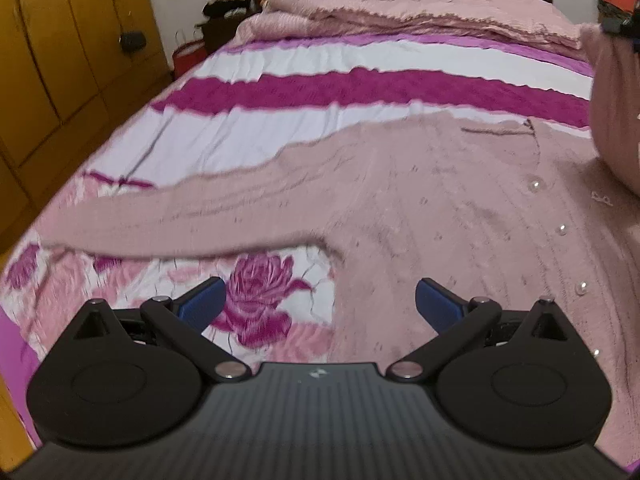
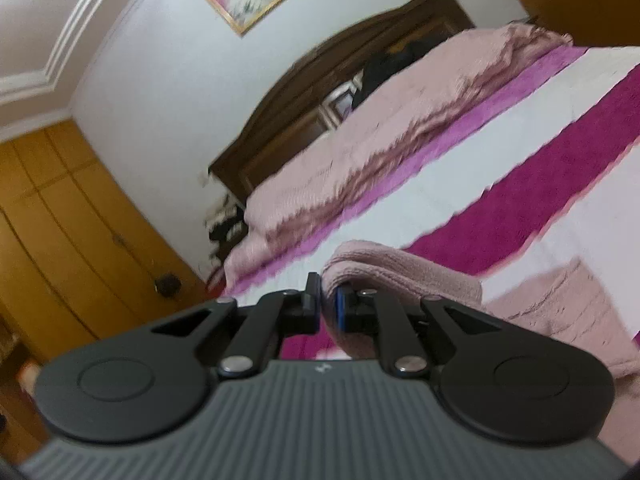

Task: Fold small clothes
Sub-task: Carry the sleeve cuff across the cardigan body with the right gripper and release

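A pink knit cardigan (image 1: 420, 208) with pearl buttons (image 1: 534, 186) lies flat on the bed, one sleeve (image 1: 160, 216) stretched out to the left. My left gripper (image 1: 320, 300) is open and empty, hovering over the cardigan's lower left edge below the sleeve. My right gripper (image 2: 328, 300) is shut on a fold of the cardigan (image 2: 400, 276) and holds it lifted off the bed. That lifted part hangs at the right edge of the left wrist view (image 1: 616, 120), with the right gripper dark above it (image 1: 624, 26).
The bedsheet (image 1: 280, 92) has white, magenta and floral bands. A folded pink blanket (image 1: 400, 4) lies at the head by a dark wooden headboard (image 2: 320, 112). Yellow wooden wardrobes (image 1: 60, 60) stand left of the bed, and a red bag (image 1: 188, 56) beside it.
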`<state>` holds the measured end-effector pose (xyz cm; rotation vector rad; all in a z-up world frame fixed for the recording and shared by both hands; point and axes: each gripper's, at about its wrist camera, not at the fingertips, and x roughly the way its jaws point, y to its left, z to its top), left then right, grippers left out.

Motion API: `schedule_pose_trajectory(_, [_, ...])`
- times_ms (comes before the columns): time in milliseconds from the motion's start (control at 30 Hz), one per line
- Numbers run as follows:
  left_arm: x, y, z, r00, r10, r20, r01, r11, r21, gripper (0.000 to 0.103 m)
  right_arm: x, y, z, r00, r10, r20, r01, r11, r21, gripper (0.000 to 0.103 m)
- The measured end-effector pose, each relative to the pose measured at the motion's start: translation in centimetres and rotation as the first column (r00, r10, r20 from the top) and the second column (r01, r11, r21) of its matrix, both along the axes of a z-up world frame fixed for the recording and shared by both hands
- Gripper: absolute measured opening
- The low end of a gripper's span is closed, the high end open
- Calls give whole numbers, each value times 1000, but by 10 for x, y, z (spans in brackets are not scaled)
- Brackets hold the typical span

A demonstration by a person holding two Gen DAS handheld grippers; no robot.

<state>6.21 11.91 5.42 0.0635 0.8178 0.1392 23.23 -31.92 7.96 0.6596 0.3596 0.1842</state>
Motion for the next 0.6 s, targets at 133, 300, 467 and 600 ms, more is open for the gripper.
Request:
schedule_pose_trajectory(133, [-1, 8, -16, 1000, 27, -16, -27, 1000, -12, 103, 5, 33, -37, 997, 43, -65, -44, 999, -15, 10])
schedule_pose_trajectory(300, [-3, 19, -31, 998, 59, -31, -59, 998, -8, 103, 10, 62, -90, 979, 95, -181, -98, 995, -3, 11])
schedule_pose_trajectory(467, [0, 24, -30, 996, 80, -27, -81, 996, -45, 103, 9, 86, -123, 949, 134, -286, -159, 985, -66, 19])
schedule_pose_trajectory(600, [2, 17, -19, 998, 66, -6, -67, 997, -46, 103, -3, 90, -131, 935, 180, -305, -203, 978, -46, 51])
